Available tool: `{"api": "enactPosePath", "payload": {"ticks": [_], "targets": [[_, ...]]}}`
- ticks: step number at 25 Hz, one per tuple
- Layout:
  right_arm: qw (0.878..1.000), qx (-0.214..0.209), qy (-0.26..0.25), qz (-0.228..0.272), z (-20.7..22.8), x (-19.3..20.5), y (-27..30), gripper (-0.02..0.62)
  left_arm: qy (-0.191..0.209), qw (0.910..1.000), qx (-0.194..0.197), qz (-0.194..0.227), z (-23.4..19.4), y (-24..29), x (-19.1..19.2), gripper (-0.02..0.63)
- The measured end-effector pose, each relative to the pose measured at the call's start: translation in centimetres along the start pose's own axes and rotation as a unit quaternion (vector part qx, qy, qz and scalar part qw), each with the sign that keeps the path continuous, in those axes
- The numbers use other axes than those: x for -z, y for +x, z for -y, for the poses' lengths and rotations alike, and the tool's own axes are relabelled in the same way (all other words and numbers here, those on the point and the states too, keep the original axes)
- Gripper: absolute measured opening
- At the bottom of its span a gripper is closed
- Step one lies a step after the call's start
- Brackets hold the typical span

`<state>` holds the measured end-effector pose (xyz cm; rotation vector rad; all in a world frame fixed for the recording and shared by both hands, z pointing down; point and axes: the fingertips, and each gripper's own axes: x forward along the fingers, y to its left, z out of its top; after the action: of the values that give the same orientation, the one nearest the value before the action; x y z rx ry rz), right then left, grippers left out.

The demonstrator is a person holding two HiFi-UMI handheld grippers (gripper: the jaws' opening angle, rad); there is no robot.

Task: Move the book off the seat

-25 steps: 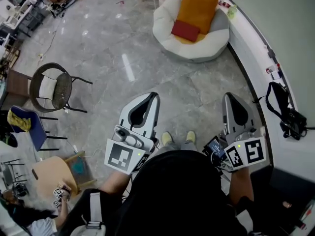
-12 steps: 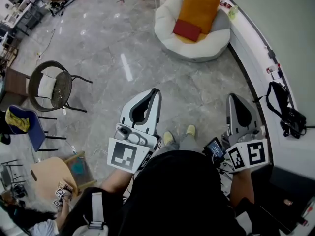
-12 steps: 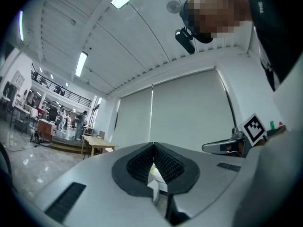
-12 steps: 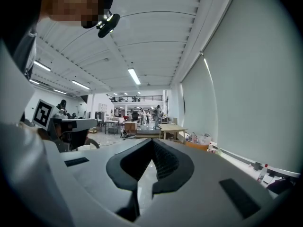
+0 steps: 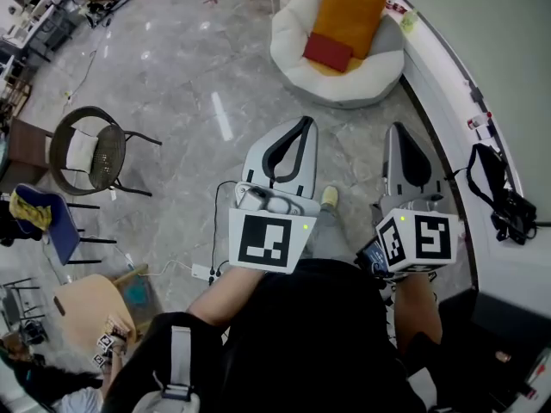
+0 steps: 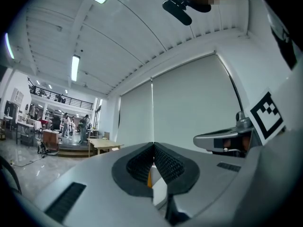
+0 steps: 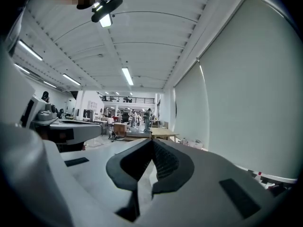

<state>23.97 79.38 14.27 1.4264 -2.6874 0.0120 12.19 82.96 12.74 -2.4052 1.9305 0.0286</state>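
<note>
Head view: grey marble floor (image 5: 172, 84) — red book (image 5: 326, 52) on white seat (image 5: 366, 89).

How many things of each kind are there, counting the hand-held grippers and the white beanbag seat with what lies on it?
Grippers: 2 (left gripper, right gripper)
White beanbag seat: 1
Orange cushion: 1
Red book: 1
Total: 5
</note>
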Motion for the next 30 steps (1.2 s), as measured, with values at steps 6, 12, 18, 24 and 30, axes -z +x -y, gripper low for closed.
{"api": "enactPosePath", "payload": {"ticks": [6, 12, 18, 24, 30], "targets": [[1.0, 0.001, 0.02, -0.014, 1.7, 1.0, 3.1, 0.014, -0.006, 0.9999, -0.015, -0.006, -0.7, 3.5, 0.5, 0.011], [1.0, -0.002, 0.022, -0.019, 5.3, 1.9, 7.7, 0.014, 0.0, 0.9994, -0.023, -0.024, -1.9, 9.1, 1.9, 0.011], [0.999, -0.022, 0.021, -0.016, 10.0, 2.9, 13.9, 0.014, 0.015, 0.9985, -0.03, -0.043, -4.0, 16.4, 4.0, 0.011], [0.998, -0.049, 0.018, -0.02, 15.9, 4.2, 19.7, 0.014, 0.043, 0.9968, -0.03, -0.059, -5.7, 23.0, 5.9, 0.011], [0.997, -0.069, 0.024, -0.023, 19.4, 5.1, 23.2, 0.014, 0.036, 0.9956, -0.04, -0.076, -6.9, 27.1, 7.3, 0.011]]}}
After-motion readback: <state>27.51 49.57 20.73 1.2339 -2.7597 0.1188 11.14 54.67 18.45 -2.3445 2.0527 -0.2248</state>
